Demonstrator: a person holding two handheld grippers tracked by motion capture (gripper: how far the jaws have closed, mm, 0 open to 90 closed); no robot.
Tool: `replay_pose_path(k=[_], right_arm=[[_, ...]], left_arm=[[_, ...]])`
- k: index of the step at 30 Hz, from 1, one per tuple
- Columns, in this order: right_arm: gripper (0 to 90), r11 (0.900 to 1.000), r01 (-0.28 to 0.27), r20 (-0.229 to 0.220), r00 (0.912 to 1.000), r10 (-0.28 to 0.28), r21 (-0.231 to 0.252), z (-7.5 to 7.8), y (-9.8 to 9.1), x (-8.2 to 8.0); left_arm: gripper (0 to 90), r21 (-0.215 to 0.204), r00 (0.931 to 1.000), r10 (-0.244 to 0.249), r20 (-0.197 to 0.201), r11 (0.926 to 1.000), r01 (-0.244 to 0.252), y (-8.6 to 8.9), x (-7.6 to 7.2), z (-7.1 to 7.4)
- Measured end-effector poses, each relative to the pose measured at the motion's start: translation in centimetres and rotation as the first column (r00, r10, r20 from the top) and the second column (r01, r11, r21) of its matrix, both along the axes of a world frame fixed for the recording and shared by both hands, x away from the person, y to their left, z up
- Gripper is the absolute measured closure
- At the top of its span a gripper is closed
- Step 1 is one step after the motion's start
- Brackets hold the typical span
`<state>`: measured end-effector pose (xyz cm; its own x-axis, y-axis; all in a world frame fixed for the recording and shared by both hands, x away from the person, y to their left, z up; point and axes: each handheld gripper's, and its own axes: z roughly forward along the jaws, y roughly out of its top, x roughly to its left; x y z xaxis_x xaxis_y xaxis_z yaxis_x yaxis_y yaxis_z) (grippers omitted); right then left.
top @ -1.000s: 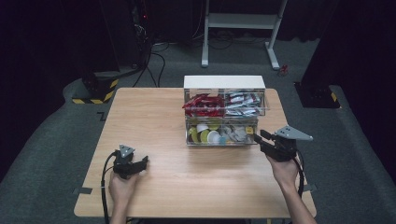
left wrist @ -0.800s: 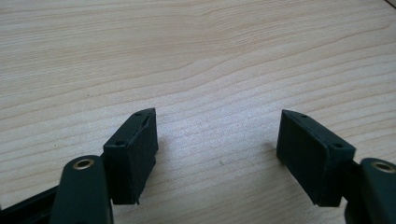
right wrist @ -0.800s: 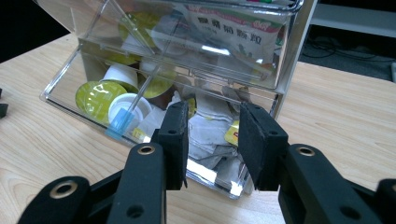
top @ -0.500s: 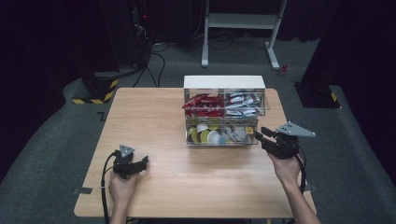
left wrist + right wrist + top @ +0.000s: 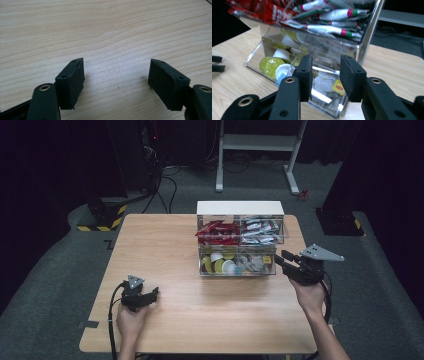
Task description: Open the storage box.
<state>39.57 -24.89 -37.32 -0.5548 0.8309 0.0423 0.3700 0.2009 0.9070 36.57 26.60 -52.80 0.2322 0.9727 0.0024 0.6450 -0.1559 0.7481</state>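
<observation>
A clear plastic organizer (image 5: 240, 209) with a white top stands at the table's back centre. Its upper bins hold red sachets (image 5: 216, 231) and white stick packets (image 5: 260, 231); the lower bins hold yellow-green capsules (image 5: 217, 265) and tea bags (image 5: 255, 263). My right gripper (image 5: 278, 256) hovers just right of the box's lower right corner, pointing at it. In the right gripper view its jaws (image 5: 325, 62) stand a little apart with nothing between them, facing the tea bags (image 5: 337, 87) behind the clear wall. My left gripper (image 5: 152, 294) rests on the wood (image 5: 116, 67), open wide and empty.
The wooden table (image 5: 165, 245) has bare room left of and in front of the organizer. Beyond the table's far edge stand a white metal frame (image 5: 257, 142) and cables on the dark floor. A yellow-black striped base (image 5: 102, 215) sits at the back left.
My right gripper has risen slightly beside the organizer, its jaws unchanged. The left gripper has stayed where it was.
</observation>
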Motion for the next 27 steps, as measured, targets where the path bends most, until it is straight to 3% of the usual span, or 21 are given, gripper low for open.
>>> replay_pose_path(k=[6,27], right_arm=[[63.8,0.9999,-0.01,0.015,0.9998,0.01,-0.005,1.3,0.4,0.6],[66.3,0.9999,-0.011,-0.004,0.9999,0.011,0.0,3.2,1.8,2.9]], left_arm=[[29.5,0.0,1.0,0.0,0.0,1.0,0.0,0.0,0.0,0.0],[29.5,-0.002,1.0,0.0,0.0,1.0,0.0,0.0,0.0,0.0]])
